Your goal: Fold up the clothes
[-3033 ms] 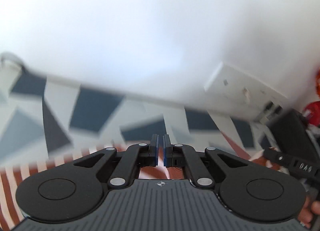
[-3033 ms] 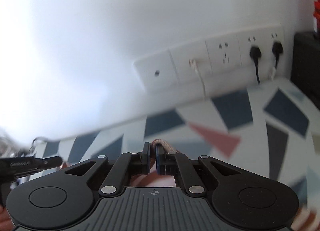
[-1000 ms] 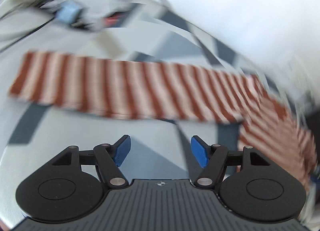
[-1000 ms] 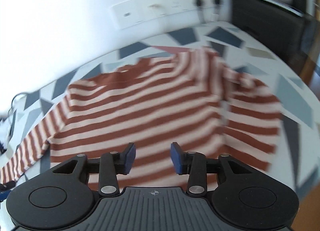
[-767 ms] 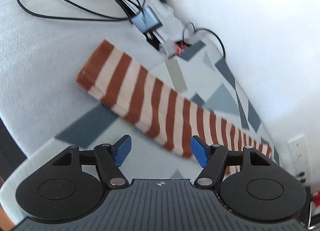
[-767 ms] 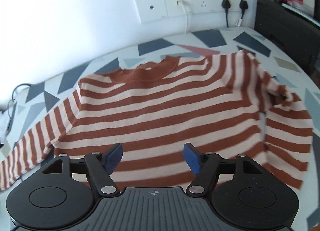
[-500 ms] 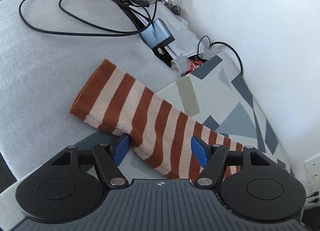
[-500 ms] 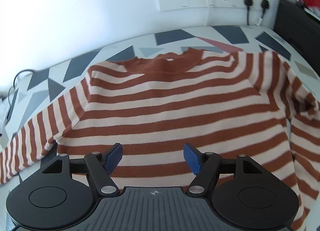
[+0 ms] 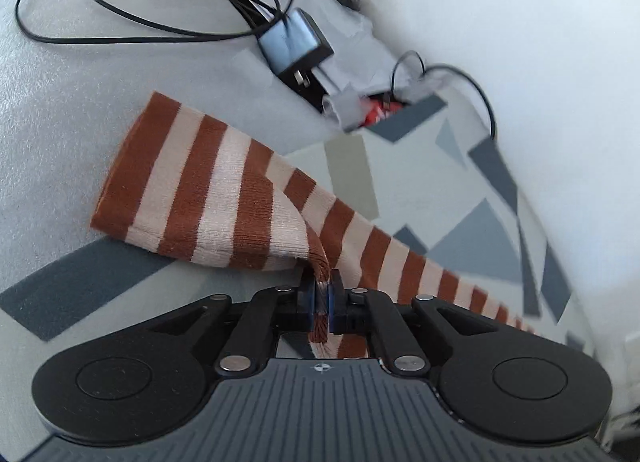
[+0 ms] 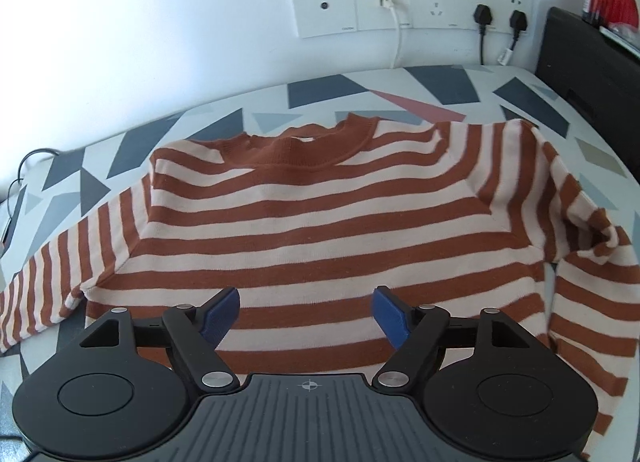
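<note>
— How much room is there around the sweater?

— The striped sweater [image 10: 312, 221] lies flat on the patterned worktop [image 10: 452, 81], collar [image 10: 304, 149] toward the wall [image 10: 160, 21] and hem toward me. Behind the collar there's a bare strip of worktop before the wall and its socket panel [image 10: 408, 5]. To the right, a black box [image 10: 592, 61] stands at the worktop's edge, near the bunched right sleeve [image 10: 592, 246].

— And the left side?

— The left sleeve [image 9: 224, 189] stretches straight out from the body, its cuff [image 9: 132, 157] lying on a grey foam sheet [image 9: 60, 121] past the patterned cover. Beyond the cuff sit a charger [image 9: 296, 45] and loops of black cable [image 9: 120, 1], apart from the fabric. The foam nearer me is bare.

— Which way does the sleeve run?

— Its long axis goes from the cuff at upper left, in the left camera's view, down to the lower right toward the body.

— What are your tongs doing?

— My left tongs [image 9: 320, 298] are clamped on the sleeve's near edge, lifting a fold of it. My right tongs [image 10: 306, 314] are spreading apart above the hem, pads [image 10: 222, 314] clear of the cloth, nothing gripped.
</note>
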A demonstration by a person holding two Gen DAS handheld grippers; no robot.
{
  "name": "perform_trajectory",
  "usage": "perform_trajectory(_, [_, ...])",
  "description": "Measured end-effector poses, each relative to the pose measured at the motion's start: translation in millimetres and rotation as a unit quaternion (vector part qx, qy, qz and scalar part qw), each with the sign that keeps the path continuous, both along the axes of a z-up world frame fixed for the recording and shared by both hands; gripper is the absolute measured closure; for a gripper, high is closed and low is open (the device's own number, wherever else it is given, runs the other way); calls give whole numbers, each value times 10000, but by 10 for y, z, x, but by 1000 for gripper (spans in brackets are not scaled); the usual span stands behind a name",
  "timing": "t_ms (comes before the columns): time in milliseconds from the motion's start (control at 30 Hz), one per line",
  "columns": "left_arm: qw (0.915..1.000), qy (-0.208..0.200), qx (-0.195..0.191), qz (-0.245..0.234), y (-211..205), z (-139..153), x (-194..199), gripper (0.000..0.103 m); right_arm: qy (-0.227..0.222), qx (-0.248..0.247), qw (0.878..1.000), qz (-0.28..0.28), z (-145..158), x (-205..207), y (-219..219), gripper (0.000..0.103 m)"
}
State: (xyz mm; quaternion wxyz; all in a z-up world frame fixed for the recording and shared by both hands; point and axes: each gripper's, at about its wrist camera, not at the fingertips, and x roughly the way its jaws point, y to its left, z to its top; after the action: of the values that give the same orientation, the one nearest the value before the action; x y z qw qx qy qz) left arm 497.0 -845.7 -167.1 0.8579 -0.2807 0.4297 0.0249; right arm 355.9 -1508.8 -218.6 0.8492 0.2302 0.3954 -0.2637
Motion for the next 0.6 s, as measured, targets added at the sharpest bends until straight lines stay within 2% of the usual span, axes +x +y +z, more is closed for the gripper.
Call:
perform_trajectory(100, [9986, -503, 124, 123, 40, 232, -44, 98, -93, -12, 9997, 205, -6, 161, 11, 29])
perform_trajectory(233, [9963, -818, 100, 265, 118, 456, -100, 98, -142, -238, 9984, 484, -43, 523, -30, 29])
perform_trajectory(333, [9951, -867, 129, 451, 201, 512, -183, 98, 160, -543, 9957, 736, -133, 886, -20, 29])
perform_trajectory(467, [9947, -762, 102, 686, 374, 467, -255, 98, 293, -232, 9913, 1261, -296, 1302, 52, 27])
perform_trajectory(500, [9945, -735, 96, 744, 417, 455, -273, 98, 331, -360, 9883, 1446, -324, 1391, 128, 24])
perform_trajectory(600, [9935, -781, 95, 818, 488, 458, -347, 98, 326, -766, 9793, 1844, -372, 1646, 346, 22])
